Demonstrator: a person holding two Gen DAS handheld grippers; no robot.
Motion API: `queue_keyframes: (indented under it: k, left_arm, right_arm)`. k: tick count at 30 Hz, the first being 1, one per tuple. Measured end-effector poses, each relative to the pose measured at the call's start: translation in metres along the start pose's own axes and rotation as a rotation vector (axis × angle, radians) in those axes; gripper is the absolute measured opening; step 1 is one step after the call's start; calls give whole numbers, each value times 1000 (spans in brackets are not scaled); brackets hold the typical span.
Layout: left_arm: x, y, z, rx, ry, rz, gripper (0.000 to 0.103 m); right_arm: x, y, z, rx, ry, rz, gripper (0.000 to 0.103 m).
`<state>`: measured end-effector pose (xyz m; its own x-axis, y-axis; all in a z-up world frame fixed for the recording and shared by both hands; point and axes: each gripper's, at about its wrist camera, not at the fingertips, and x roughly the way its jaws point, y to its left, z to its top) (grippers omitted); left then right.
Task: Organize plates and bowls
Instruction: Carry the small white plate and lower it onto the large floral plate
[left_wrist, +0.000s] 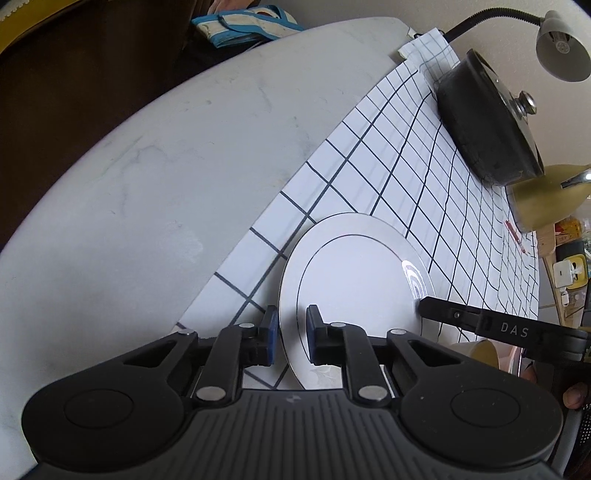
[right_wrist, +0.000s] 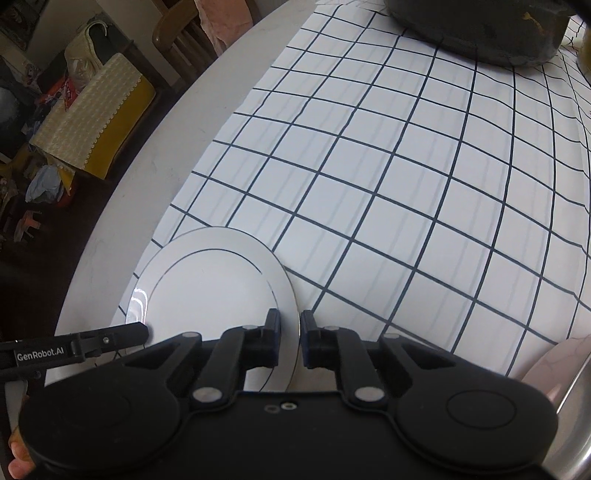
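Observation:
A white plate (left_wrist: 354, 273) with a thin dark ring lies at the near edge of the checked cloth (left_wrist: 388, 147). My left gripper (left_wrist: 292, 332) is shut on the plate's left rim, one blue pad under the edge and the other on top. In the right wrist view the same plate (right_wrist: 210, 288) sits at lower left, and my right gripper (right_wrist: 290, 332) is shut on its right rim. Each gripper shows in the other's view: a right finger (left_wrist: 443, 312) at the plate's far side, a left finger (right_wrist: 110, 338) at its left edge.
A black pot (left_wrist: 480, 122) with a glass lid stands at the back of the cloth, beside a yellow-green bowl (left_wrist: 546, 199) and under a desk lamp (left_wrist: 561, 48). The round white table (left_wrist: 147, 166) lies bare left of the cloth. A pale dish (right_wrist: 565, 358) sits at lower right.

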<state>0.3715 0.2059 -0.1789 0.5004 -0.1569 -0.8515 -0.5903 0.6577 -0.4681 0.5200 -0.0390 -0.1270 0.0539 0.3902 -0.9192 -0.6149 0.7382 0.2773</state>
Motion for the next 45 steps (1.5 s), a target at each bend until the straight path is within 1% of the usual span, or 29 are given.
queue_keyframes:
  k: [6,10,15,18,22,30,38,41,45]
  left_arm:
    - [-18,9,0,-10,-28,-20,15]
    - [-37,13,-3,12,-40,-45,15]
    - [-62,15,-13,58,-39,-84,15]
    - [-79,15,-22,98,-41,-107,15]
    - [-100,22,-40,135,-21,-147,15]
    - [-134,34,-88,234,35,-176,15]
    - [-157,55,-135,331,95,-173,15]
    - [-162,65,-149,354,112,-175,15]
    - [-164,80,-168,377,139,-168,15]
  right_arm:
    - [-10,12,-4,3,-33,31,9]
    - [-22,25,-11,8,-57,44,9]
    - [-45,39,-31,43,-93,57,8]
    - [-56,48,-48,63,-113,43,8]
    - [-73,57,-76,104,-144,39,8]
    - [-97,73,-151,191,-172,23,8]
    - [-105,95,-236,288,-190,23,8]
    - [-102,101,-260,333,-192,35,8]
    - [-100,113,-291,355,-196,40,8]
